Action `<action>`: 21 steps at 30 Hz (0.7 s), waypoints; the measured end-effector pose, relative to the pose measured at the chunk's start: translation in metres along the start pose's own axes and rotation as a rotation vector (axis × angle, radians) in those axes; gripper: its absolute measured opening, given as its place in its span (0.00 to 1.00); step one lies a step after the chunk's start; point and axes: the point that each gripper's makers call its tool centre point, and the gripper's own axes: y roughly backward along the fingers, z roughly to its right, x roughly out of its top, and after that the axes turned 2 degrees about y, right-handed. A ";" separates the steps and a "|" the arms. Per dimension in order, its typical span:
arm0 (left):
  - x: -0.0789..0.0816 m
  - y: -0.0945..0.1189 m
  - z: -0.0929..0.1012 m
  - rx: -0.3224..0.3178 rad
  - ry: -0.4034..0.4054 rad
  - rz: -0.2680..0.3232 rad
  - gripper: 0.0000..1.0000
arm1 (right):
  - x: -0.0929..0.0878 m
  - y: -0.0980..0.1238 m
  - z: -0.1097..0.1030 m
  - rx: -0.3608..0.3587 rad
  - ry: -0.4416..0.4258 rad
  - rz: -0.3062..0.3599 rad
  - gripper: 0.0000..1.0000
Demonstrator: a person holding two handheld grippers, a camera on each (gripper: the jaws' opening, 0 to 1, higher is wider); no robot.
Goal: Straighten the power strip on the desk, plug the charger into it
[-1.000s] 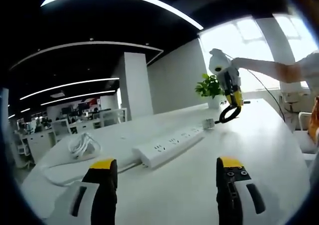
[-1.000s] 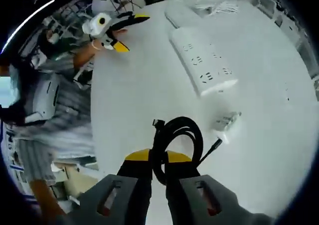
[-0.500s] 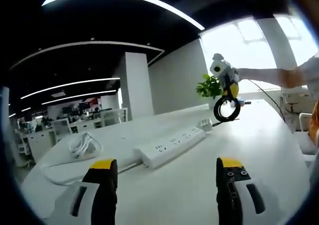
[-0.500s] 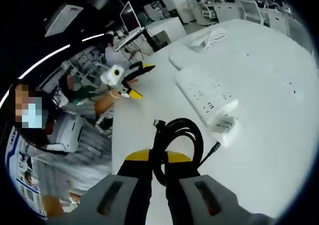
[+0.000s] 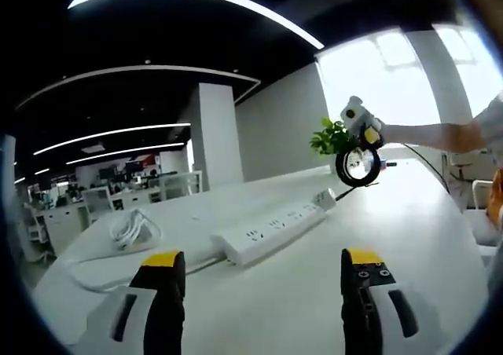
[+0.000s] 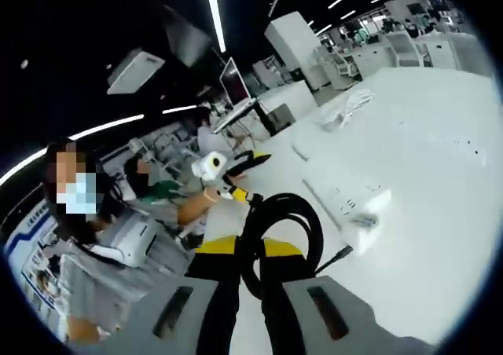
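Note:
A long white power strip [image 5: 271, 229] lies at an angle on the white desk [image 5: 424, 229]. It is also in the right gripper view [image 6: 339, 192]. A small white charger [image 5: 324, 199] sits at its far end, touching or nearly touching it [image 6: 366, 218]. My right gripper [image 6: 250, 249] is shut on the charger's coiled black cable [image 6: 287, 233] and holds it above the desk. In the left gripper view that gripper [image 5: 363, 135] hangs over the charger with the coil [image 5: 354, 166] below it. My left gripper [image 5: 262, 258] stands open and holds nothing, short of the strip's near end.
A bundle of white cord [image 5: 130, 229] lies at the desk's left, joined to the strip. A potted plant [image 5: 330, 137] stands at the far edge. The person [image 6: 86, 245] holding the grippers is at the desk's side, left gripper [image 6: 228, 178] in hand. Office desks and a monitor [image 6: 234, 80] lie beyond.
My right gripper has risen and tilted up with the cable coil, which now hangs higher above the desk. The charger has stayed beside the strip's end. The left gripper has held still.

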 end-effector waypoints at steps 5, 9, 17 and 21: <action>-0.001 0.000 0.000 0.001 -0.001 -0.003 0.83 | 0.025 0.006 0.006 -0.041 -0.009 0.153 0.06; -0.001 0.000 -0.001 0.003 0.004 -0.003 0.83 | 0.040 0.005 0.013 -0.120 -0.057 0.256 0.06; -0.002 0.000 -0.002 0.005 0.006 -0.005 0.83 | 0.070 0.004 0.013 -0.243 -0.005 0.368 0.06; -0.002 0.001 -0.004 0.012 0.011 0.000 0.83 | 0.085 0.005 0.014 -0.279 0.003 0.424 0.06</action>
